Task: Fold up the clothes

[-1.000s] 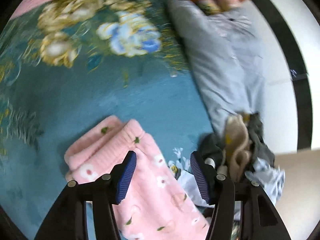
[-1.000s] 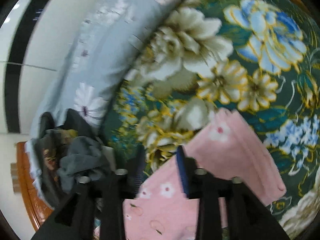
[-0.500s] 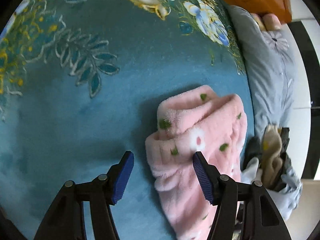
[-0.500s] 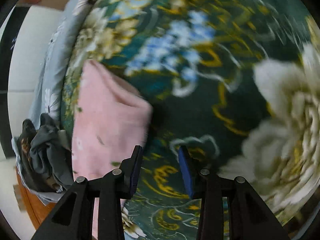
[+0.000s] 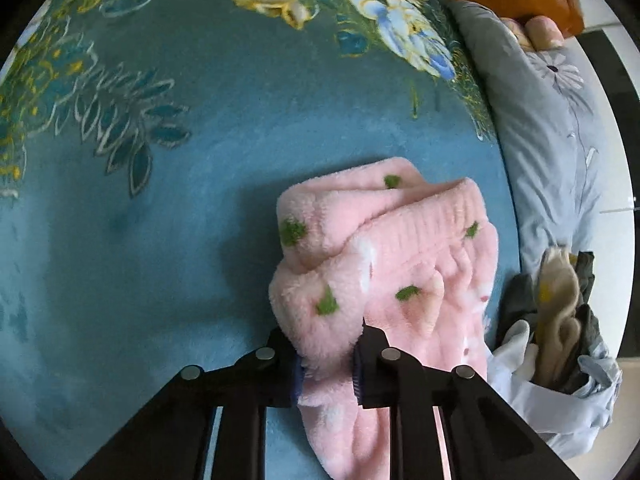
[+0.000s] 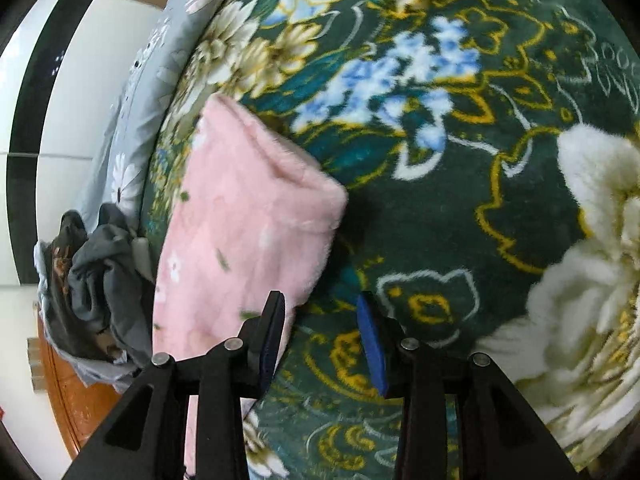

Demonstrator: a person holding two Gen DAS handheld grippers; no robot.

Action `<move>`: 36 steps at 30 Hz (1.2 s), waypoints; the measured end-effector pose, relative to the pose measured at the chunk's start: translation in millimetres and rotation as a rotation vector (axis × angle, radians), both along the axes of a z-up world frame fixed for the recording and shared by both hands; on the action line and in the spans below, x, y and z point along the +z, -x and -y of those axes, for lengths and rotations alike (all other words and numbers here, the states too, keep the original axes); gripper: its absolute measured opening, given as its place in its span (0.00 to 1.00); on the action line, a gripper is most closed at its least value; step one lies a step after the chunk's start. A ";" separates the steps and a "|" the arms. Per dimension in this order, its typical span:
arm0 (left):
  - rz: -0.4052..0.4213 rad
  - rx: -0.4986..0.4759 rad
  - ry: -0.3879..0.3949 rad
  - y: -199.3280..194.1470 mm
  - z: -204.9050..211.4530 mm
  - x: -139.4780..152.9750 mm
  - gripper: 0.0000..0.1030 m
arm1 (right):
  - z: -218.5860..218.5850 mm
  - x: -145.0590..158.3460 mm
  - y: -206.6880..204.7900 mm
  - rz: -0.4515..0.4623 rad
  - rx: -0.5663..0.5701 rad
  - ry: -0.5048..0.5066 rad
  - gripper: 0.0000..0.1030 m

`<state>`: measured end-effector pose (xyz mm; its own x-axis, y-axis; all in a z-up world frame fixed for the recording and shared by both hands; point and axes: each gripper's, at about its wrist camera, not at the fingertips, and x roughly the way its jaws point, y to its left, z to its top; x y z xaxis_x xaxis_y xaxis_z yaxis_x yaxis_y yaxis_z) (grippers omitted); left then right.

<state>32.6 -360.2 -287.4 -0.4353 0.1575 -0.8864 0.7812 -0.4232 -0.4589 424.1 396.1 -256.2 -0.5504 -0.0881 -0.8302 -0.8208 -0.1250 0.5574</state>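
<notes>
**Pink fleece garment: left jaws now closing on it**

Left gripper [image 5: 327, 364], earlier astride bare blanket, closes on pink garment [image 5: 384, 264] fold; fleece between pads. Right gripper [image 6: 320, 340] parted, empty, beside garment's edge. Garment on floral blanket [image 5: 160, 240]; clothes pile [image 5: 560, 320] near.

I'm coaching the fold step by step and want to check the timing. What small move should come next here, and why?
Probably finish the left gripper's pinch before lifting. Its jaws are closing with a thick fold of the pink fleece garment between them. The right gripper is open over the floral blanket, beside the garment's other end and gripping nothing, so it likely needs to shift onto that edge first.
</notes>
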 end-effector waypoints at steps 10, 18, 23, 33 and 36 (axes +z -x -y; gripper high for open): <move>-0.012 0.026 -0.024 -11.4 0.2 5.8 0.19 | -14.3 -14.1 13.5 -0.134 -0.120 -0.081 0.38; -0.008 0.031 -0.031 -14.2 0.5 5.7 0.19 | 2.5 -3.6 2.1 -0.193 0.002 -0.074 0.55; -0.008 0.046 -0.040 -13.1 1.0 6.5 0.19 | 0.2 -13.9 2.0 -0.207 -0.045 -0.057 0.56; -0.014 0.059 -0.044 -10.5 -2.4 10.5 0.19 | -26.8 -12.5 35.4 -0.166 -0.271 -0.079 0.37; -0.003 0.043 -0.009 -5.6 -4.5 18.1 0.17 | -29.6 -6.9 49.2 -0.099 -0.273 -0.066 0.18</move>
